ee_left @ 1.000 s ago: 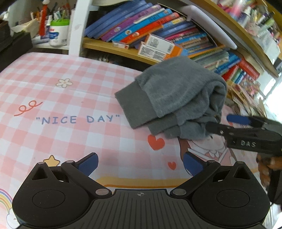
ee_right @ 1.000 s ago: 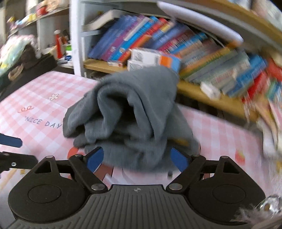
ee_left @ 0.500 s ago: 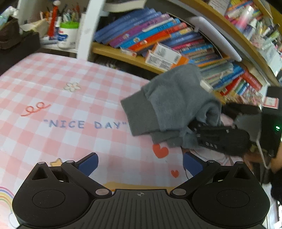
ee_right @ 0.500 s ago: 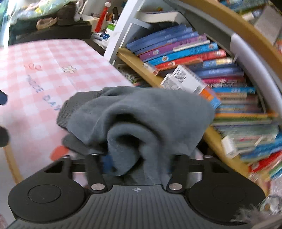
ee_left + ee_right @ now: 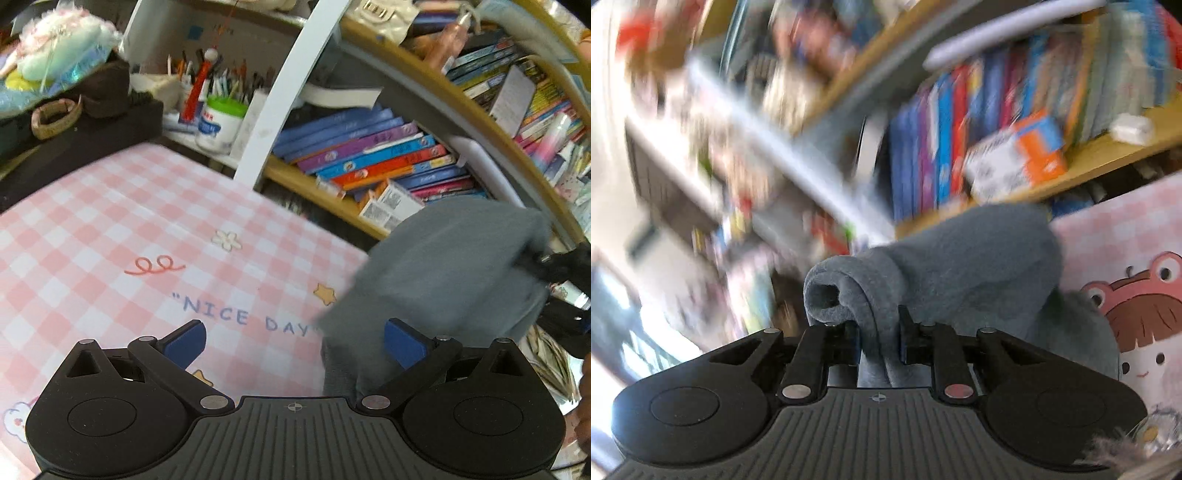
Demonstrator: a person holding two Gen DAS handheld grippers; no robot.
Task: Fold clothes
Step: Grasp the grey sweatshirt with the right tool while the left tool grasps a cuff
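Note:
A grey garment [image 5: 436, 280] hangs lifted above the pink checked cloth [image 5: 110, 229] at the right of the left wrist view, blurred by motion. My right gripper [image 5: 879, 332] is shut on a bunched fold of the grey garment [image 5: 960, 266], which droops to the right over the cloth. The right gripper also shows at the right edge of the left wrist view [image 5: 546, 262], holding the garment's top. My left gripper [image 5: 293, 343] is open and empty, low over the cloth, with the garment's lower edge just beside its right finger.
A bookshelf [image 5: 369, 162] full of books runs along the far edge of the table. A white pot with pens [image 5: 221, 118] and a dark box [image 5: 74, 129] stand at the back left. The cloth [image 5: 1126, 295] has a cartoon print.
My right gripper has closed on the grey garment and lifted it off the cloth, swinging fast. The left gripper has tilted up and shifted left, staying open.

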